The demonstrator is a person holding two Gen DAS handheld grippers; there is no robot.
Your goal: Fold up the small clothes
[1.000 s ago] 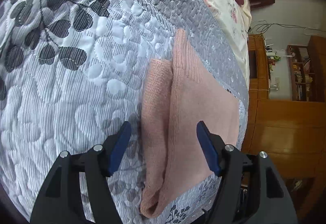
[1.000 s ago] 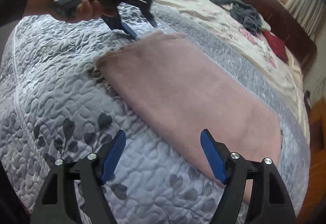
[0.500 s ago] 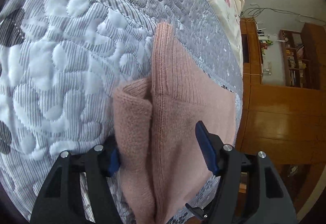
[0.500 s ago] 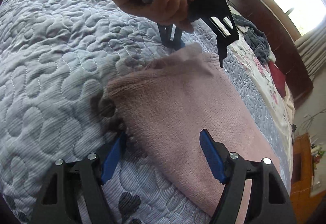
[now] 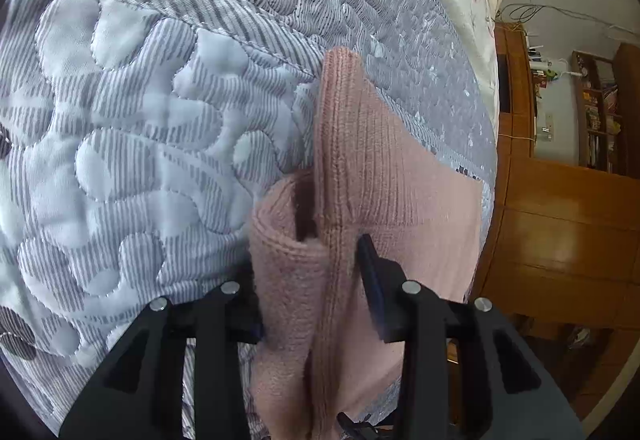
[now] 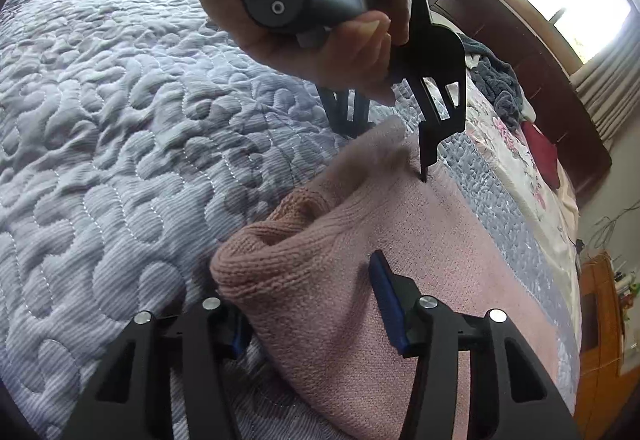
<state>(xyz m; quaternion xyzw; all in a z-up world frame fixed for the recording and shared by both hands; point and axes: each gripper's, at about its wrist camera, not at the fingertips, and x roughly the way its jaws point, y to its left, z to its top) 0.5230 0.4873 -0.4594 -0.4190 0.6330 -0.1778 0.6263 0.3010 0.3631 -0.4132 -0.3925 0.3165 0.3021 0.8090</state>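
Observation:
A pink knitted garment [image 5: 400,179] lies folded on a grey quilted bedspread [image 5: 140,159]. In the left wrist view my left gripper [image 5: 310,260] is closed on a bunched-up edge of it, and the fabric hides the left finger. In the right wrist view the same garment [image 6: 400,232] puckers between the fingers of my right gripper [image 6: 308,288], which squeezes the near corner. Just beyond, a hand [image 6: 352,47] holds the left gripper [image 6: 388,155], its fingers straddling the far corner of the same short edge.
The quilt [image 6: 100,119] stretches away to the left. Past the garment lie a floral sheet [image 6: 508,143], a dark heap of clothes [image 6: 496,83] and a red cushion [image 6: 540,147] by the headboard. A wooden cabinet [image 5: 560,220] stands beyond the bed's edge.
Both grippers came down onto the garment's short edge and their fingers drew together, bunching the pink fabric between them. The left hand now sits very close in front of the right camera.

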